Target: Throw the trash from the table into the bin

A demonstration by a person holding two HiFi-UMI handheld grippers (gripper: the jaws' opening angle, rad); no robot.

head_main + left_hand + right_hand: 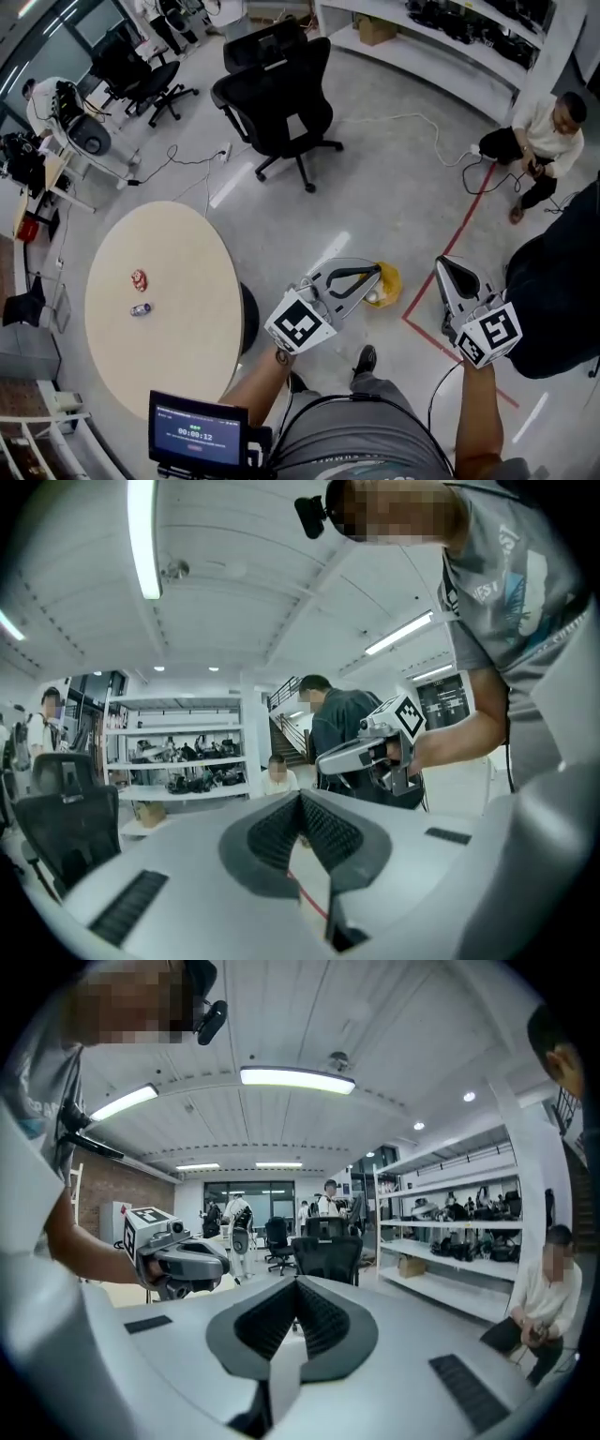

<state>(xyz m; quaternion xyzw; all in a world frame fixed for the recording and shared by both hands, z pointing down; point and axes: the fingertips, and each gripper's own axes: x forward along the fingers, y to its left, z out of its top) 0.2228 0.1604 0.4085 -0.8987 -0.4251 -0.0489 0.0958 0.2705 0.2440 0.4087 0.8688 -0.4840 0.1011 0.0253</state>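
Note:
Two bits of trash lie on the round beige table [178,309] at the left of the head view: a crumpled red-and-white wrapper [139,278] and a small can-like piece [141,308]. The bin with a yellow bag [388,284] stands on the floor right of the table, partly hidden behind my left gripper [377,272]. Both grippers are raised in front of me, well away from the table. The left gripper [302,797] is shut with nothing in it. My right gripper [442,264] [298,1282] is also shut and empty.
A black office chair [281,98] stands beyond the table. A seated person [539,141] and a person in dark clothes [558,291] are at the right. Red tape [450,248] and a cable [412,122] run over the floor. A small screen [199,433] hangs at my waist.

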